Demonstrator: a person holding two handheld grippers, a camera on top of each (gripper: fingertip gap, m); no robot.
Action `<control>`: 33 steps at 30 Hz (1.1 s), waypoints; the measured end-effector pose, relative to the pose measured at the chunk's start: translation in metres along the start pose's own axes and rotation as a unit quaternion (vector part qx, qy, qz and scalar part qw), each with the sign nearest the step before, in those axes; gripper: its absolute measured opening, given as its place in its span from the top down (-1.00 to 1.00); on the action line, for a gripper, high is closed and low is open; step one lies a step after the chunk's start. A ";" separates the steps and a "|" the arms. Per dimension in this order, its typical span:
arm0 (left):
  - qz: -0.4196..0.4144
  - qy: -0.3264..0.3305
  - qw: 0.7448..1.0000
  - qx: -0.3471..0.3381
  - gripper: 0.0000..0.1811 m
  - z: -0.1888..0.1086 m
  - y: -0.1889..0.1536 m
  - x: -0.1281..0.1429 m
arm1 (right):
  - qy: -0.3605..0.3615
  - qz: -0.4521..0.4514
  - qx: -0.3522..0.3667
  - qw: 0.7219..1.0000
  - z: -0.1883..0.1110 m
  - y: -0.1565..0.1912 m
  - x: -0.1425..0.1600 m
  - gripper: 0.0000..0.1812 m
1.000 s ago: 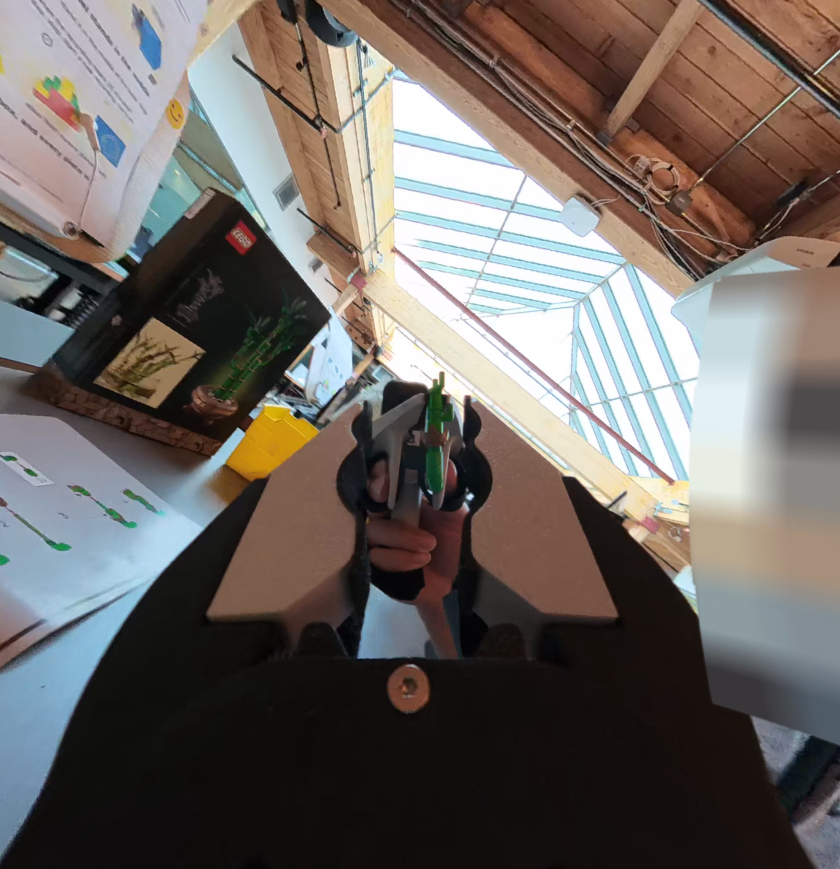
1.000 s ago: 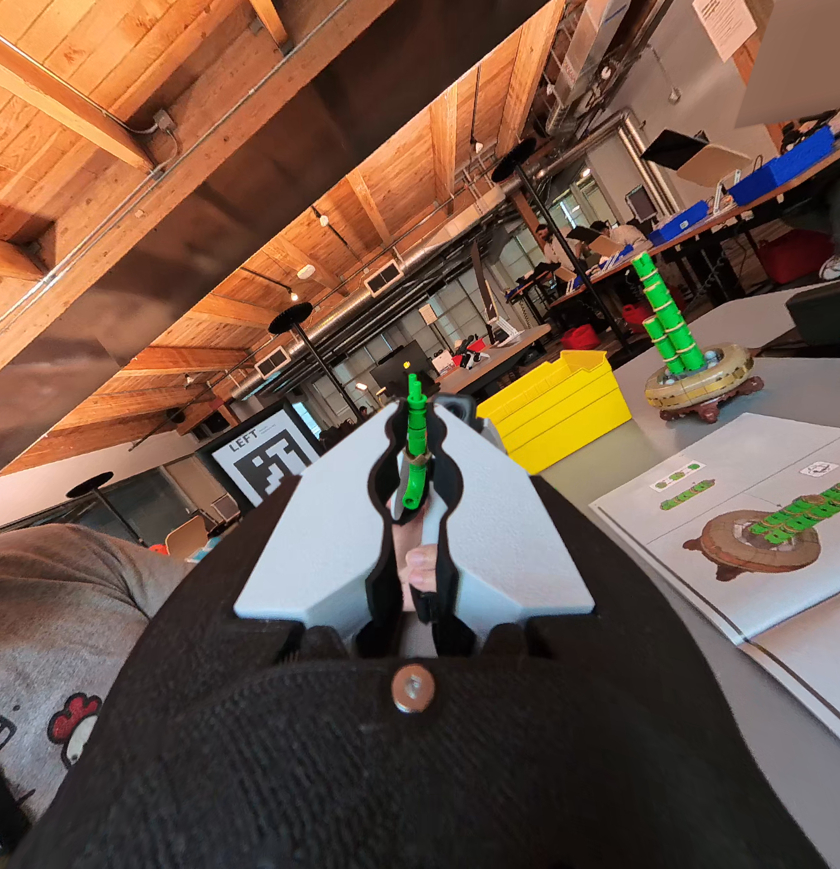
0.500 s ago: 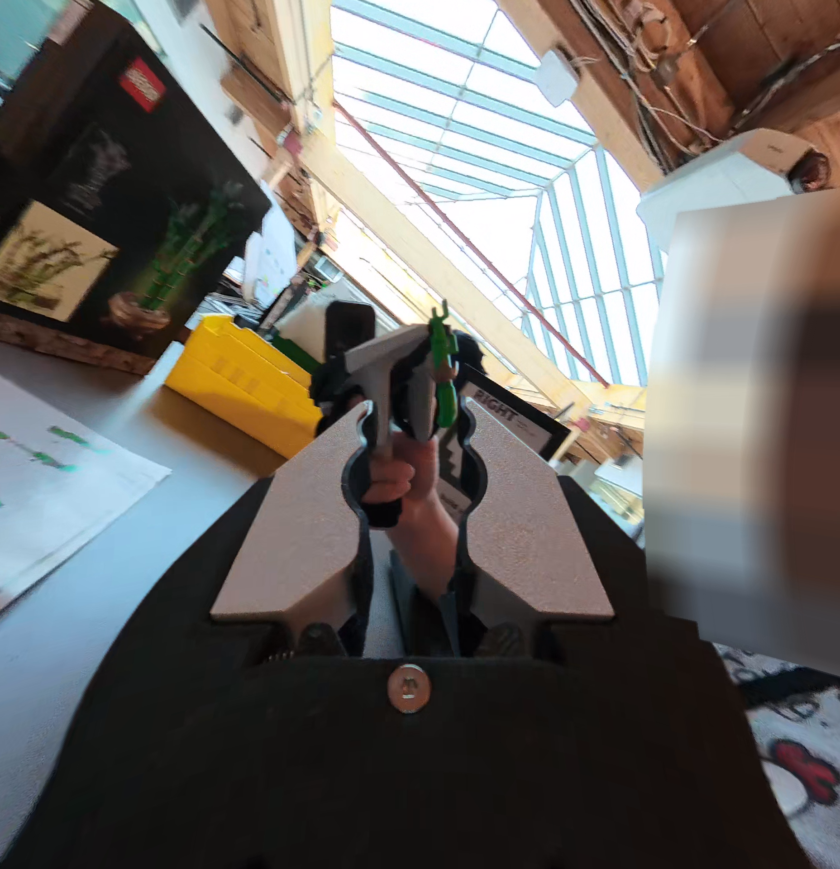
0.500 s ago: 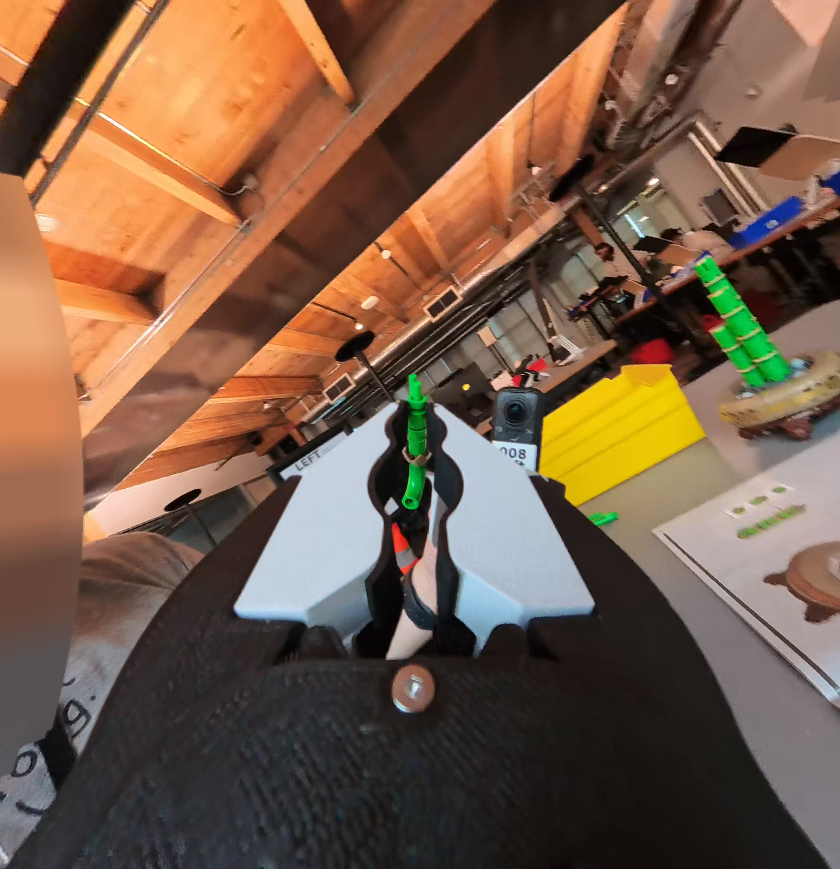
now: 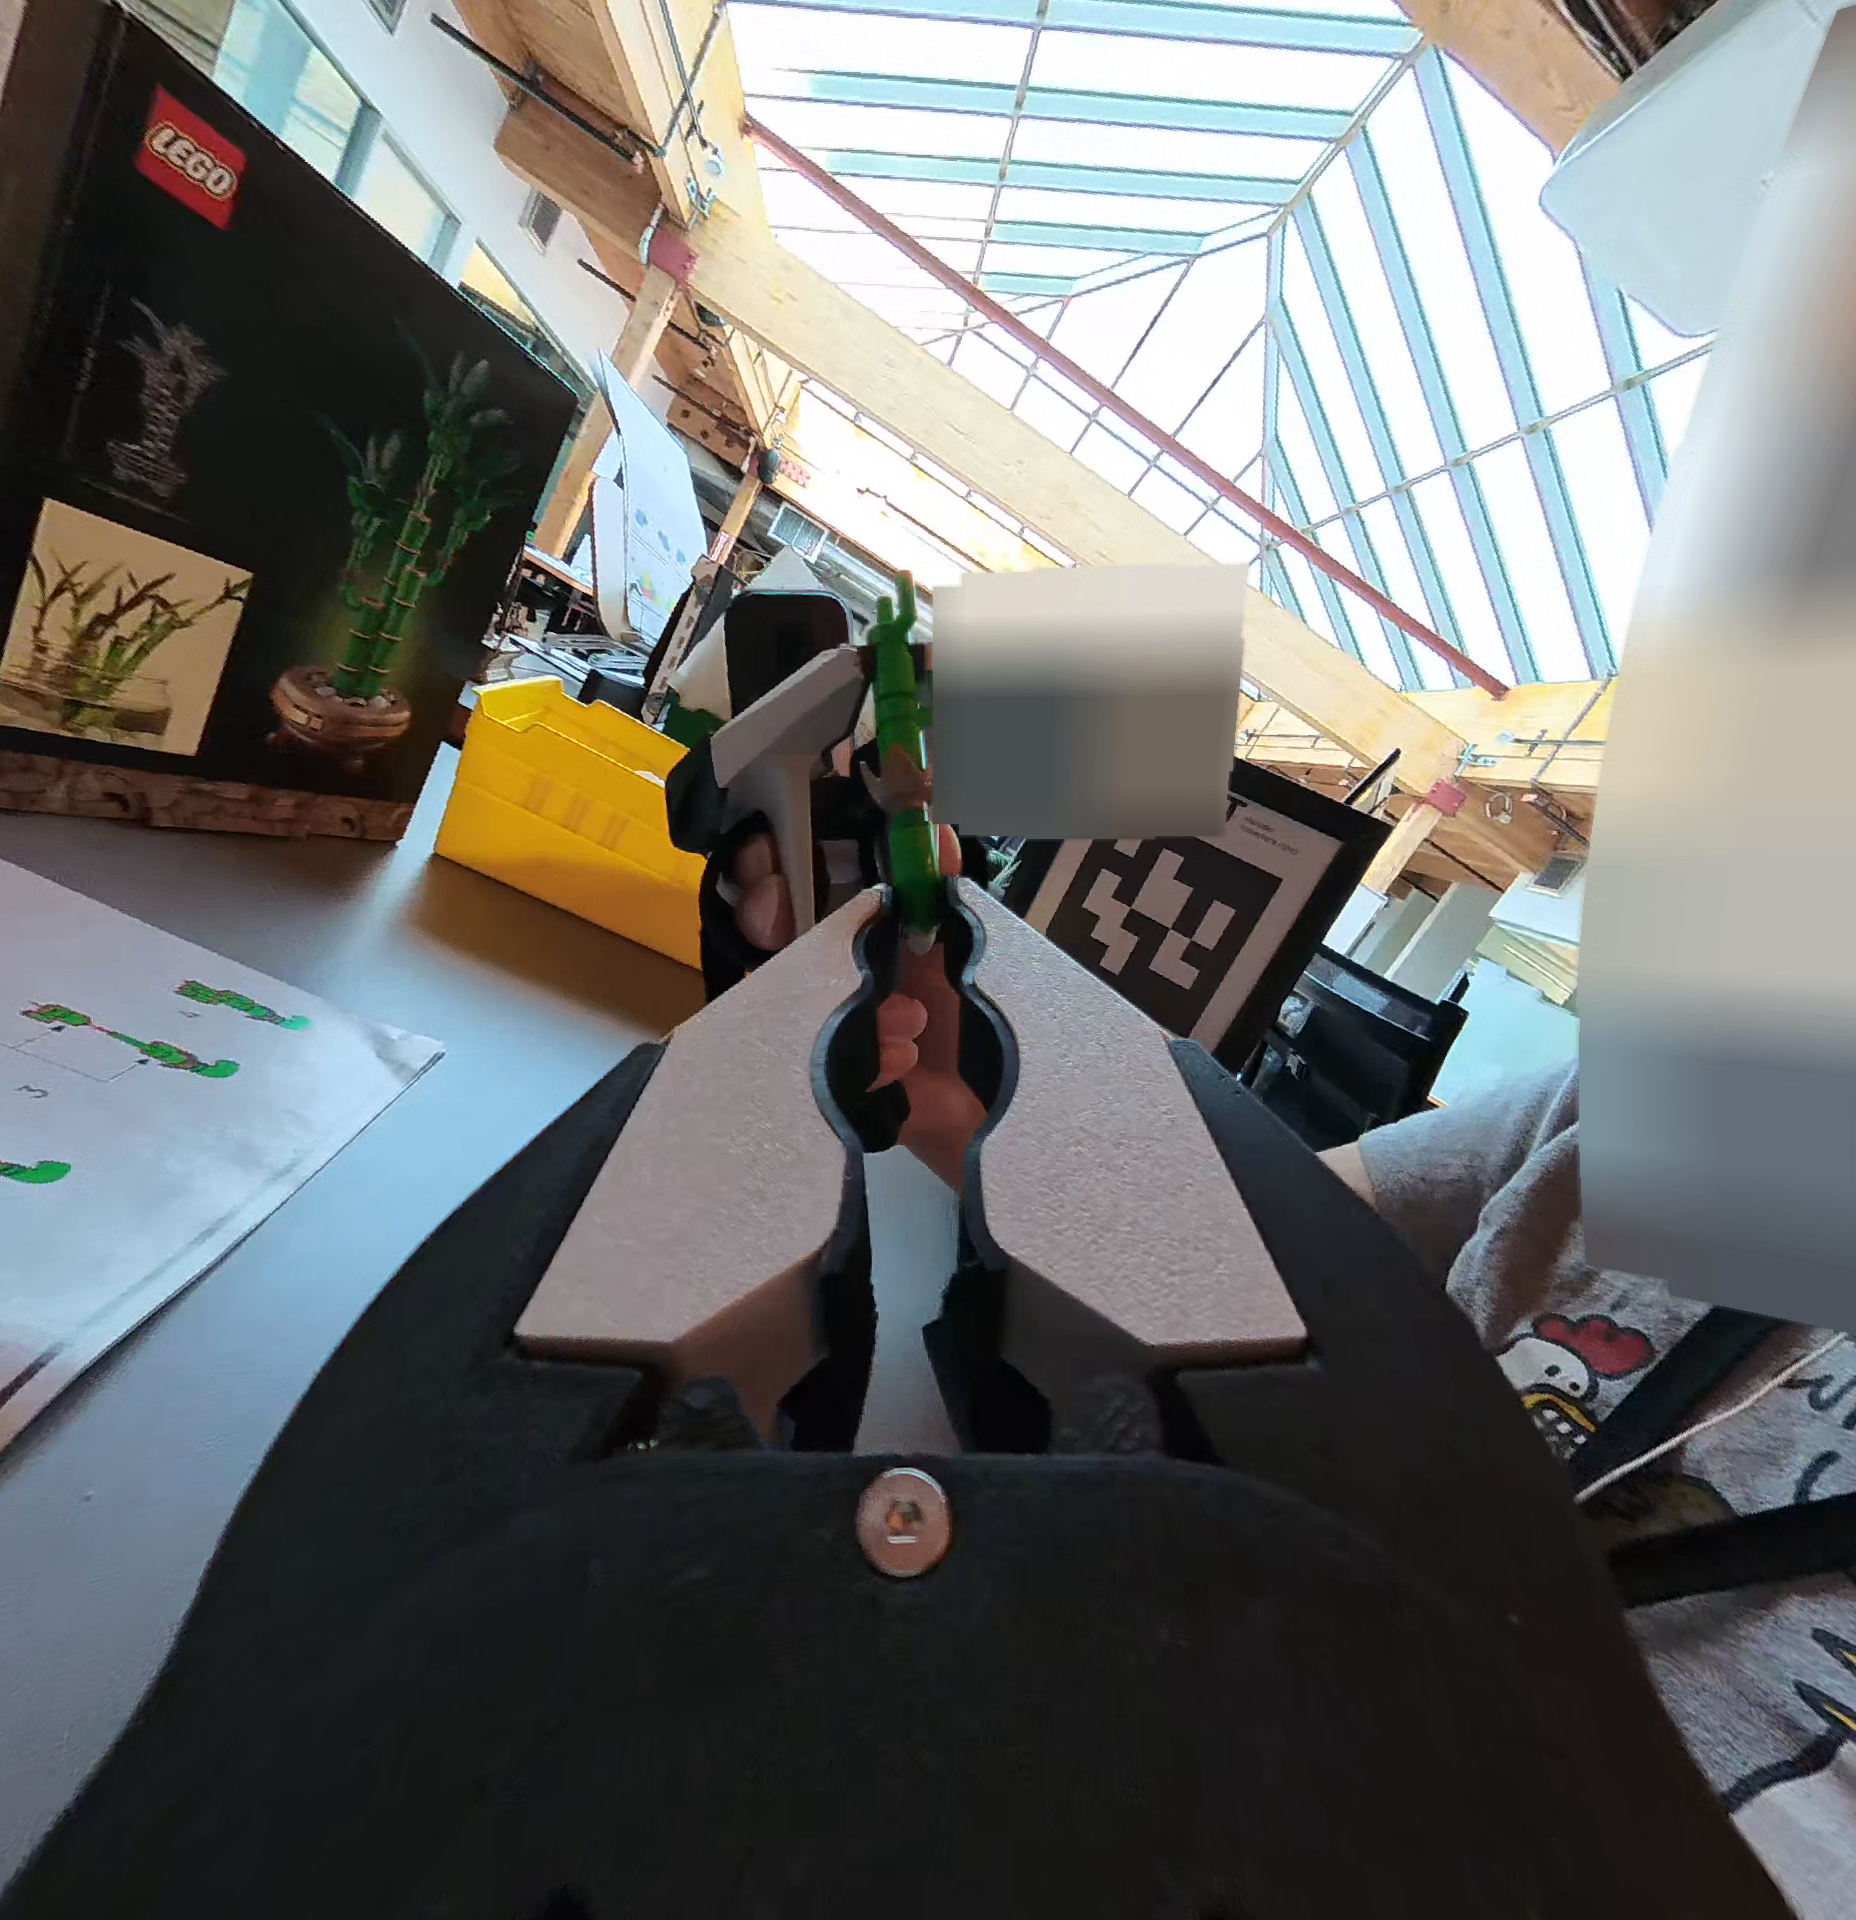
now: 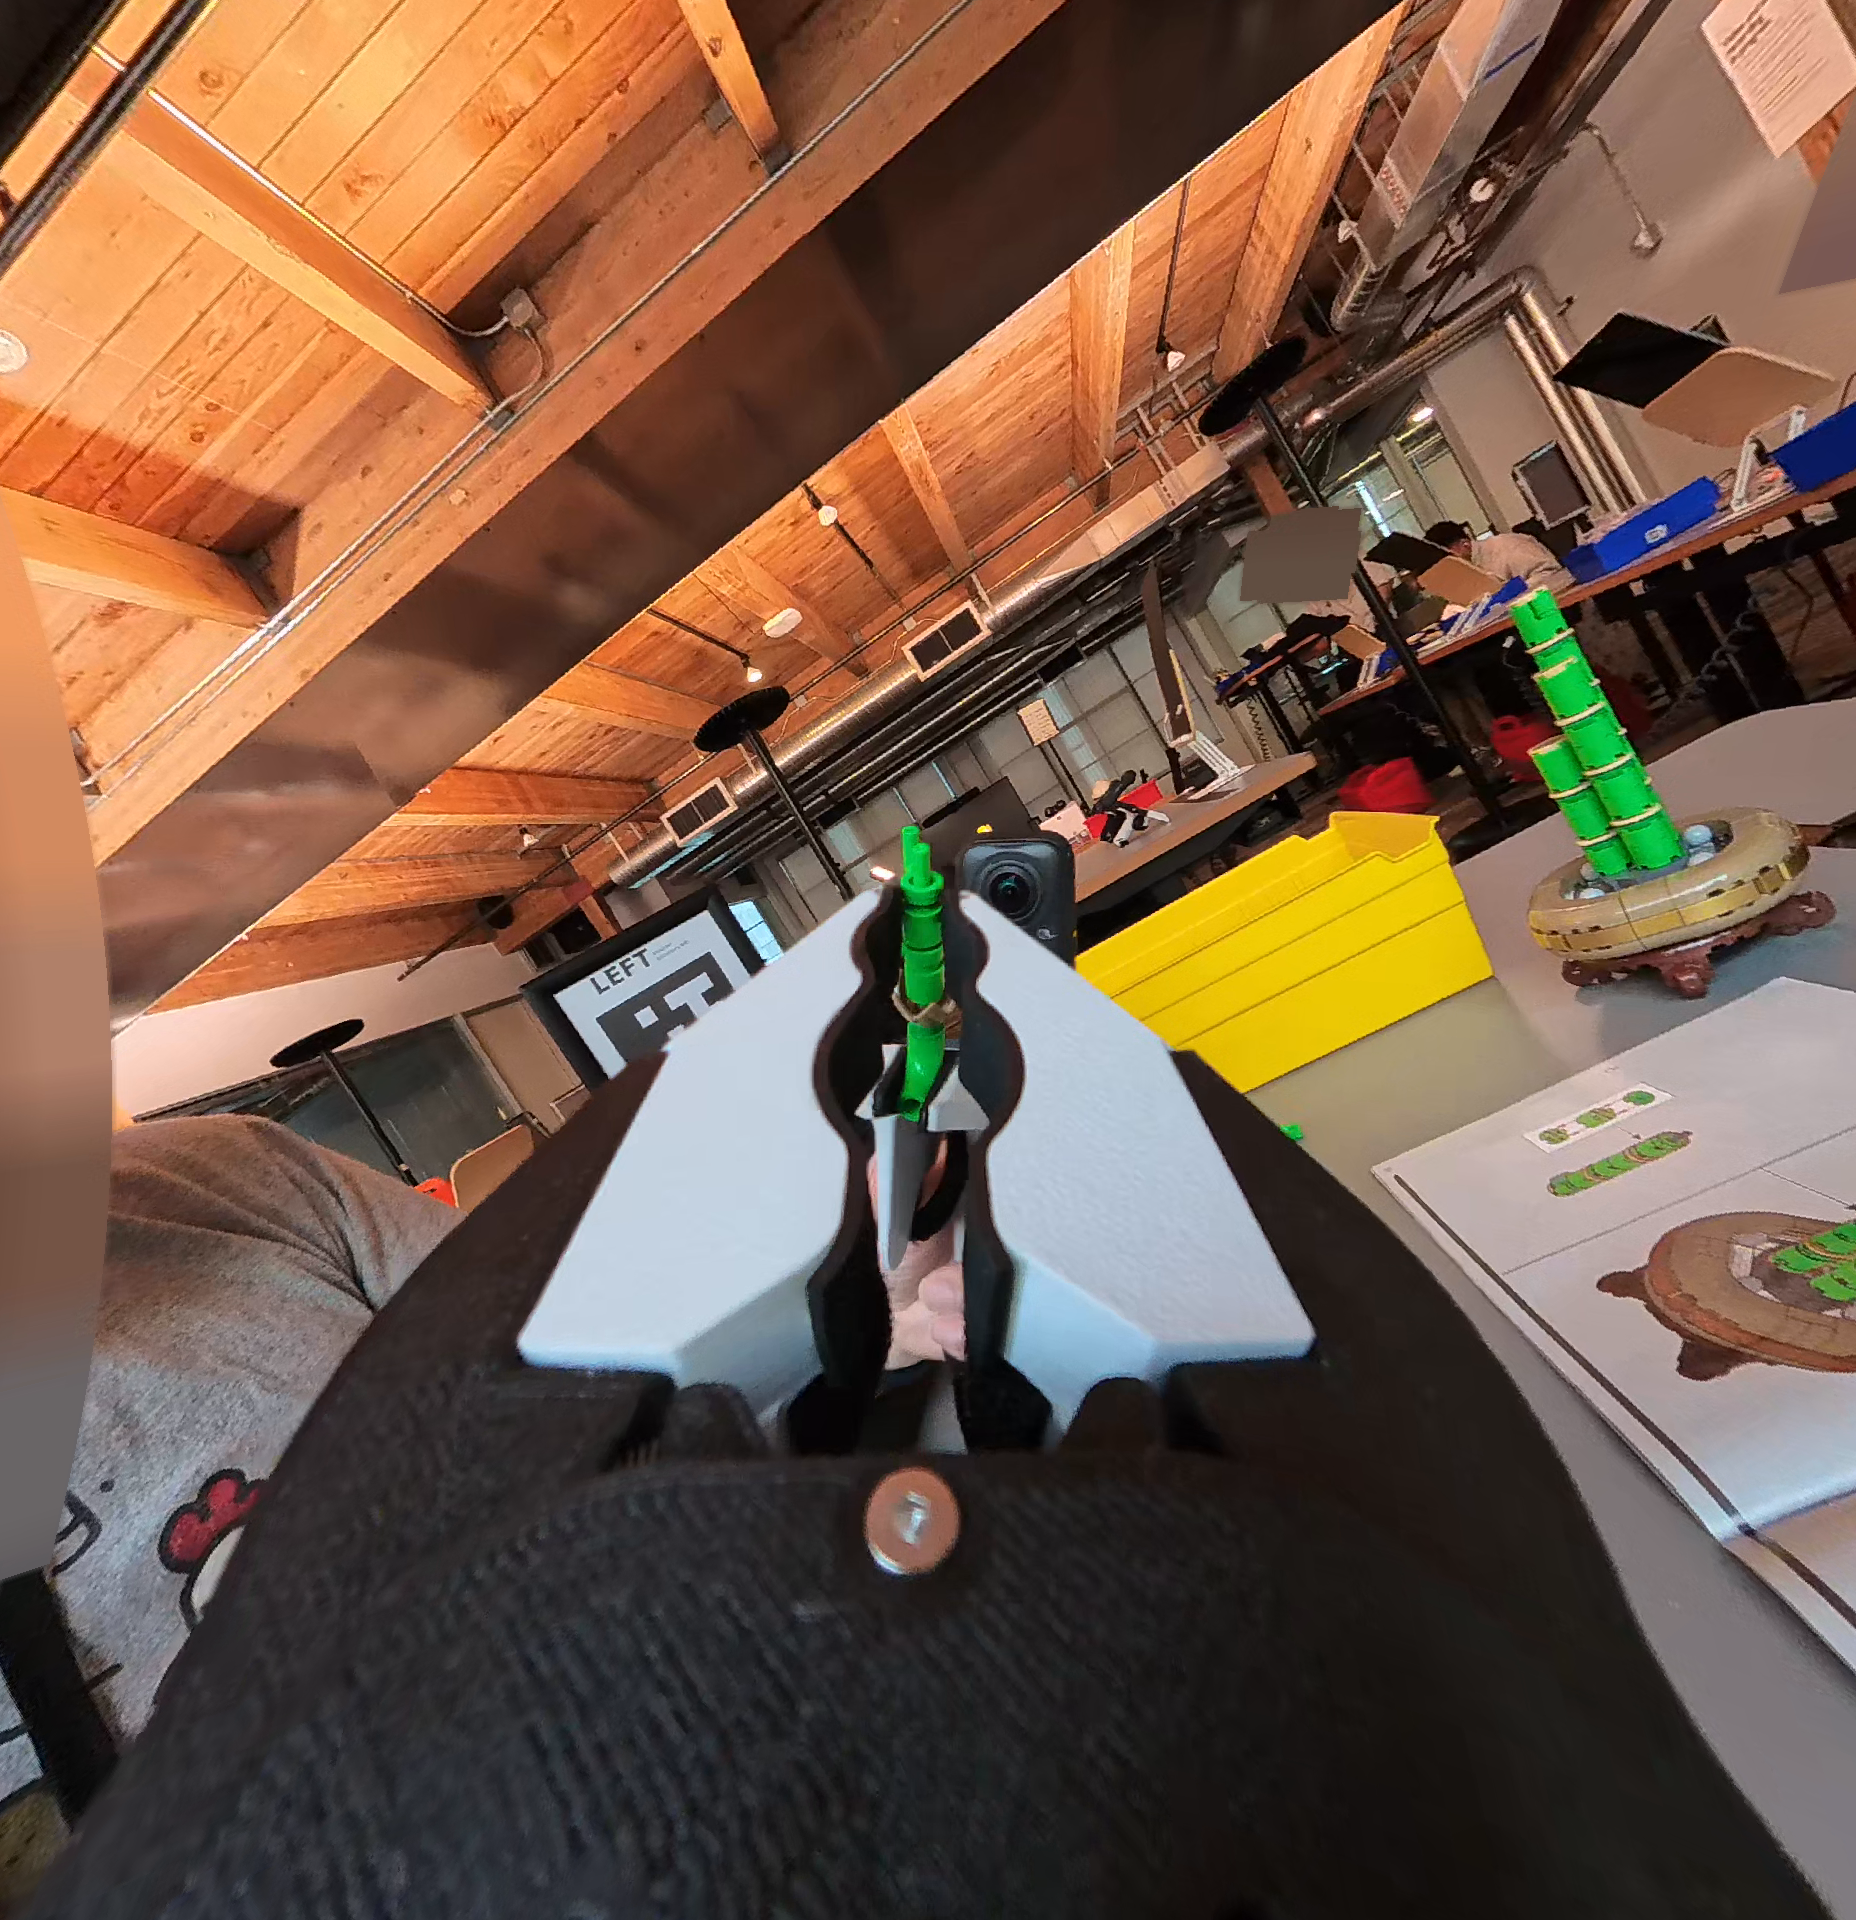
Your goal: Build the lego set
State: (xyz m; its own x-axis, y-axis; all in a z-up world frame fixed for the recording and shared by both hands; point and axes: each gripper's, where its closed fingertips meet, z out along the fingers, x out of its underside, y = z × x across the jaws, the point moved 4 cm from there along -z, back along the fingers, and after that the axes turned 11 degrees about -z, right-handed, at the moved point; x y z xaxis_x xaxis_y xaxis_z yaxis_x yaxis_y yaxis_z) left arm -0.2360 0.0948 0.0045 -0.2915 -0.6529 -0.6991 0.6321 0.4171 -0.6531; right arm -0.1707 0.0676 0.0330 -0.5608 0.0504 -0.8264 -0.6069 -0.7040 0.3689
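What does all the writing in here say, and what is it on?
I don't repeat wording; here is what bears it.
Black box: red logo patch, pale lettering.
Black-and-white marker board, second marker board: a short caption each.
Instruction booklet: small step numbers, blurred.
White wall notice: too small to read.

Daylight is pouring through the glass skylight (image 5: 1163,208) beside timber ceiling beams (image 6: 384,270), above long workbenches (image 6: 1682,540)

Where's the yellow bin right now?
In the right wrist view the yellow bin sits on the grey table, right of centre, left of the bamboo model.
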 end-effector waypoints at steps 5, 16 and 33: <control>0.027 -0.007 0.998 -0.048 0.93 0.000 0.008 0.001 | 0.007 -0.010 0.041 0.999 0.000 -0.006 0.002 0.94; 0.080 -0.024 0.990 -0.117 0.93 -0.002 0.014 0.000 | -0.010 0.007 0.082 0.997 -0.001 -0.012 0.005 0.94; -0.019 -0.009 1.000 -0.014 0.94 0.002 0.002 0.002 | -0.013 0.003 0.018 1.000 0.000 0.000 -0.004 0.94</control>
State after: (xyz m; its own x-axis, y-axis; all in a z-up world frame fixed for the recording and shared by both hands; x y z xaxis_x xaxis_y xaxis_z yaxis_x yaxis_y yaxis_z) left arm -0.2341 0.0925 0.0024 -0.3017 -0.6793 -0.6690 0.6011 0.4092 -0.6865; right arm -0.1686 0.0679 0.0361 -0.5789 0.0644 -0.8128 -0.6227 -0.6785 0.3897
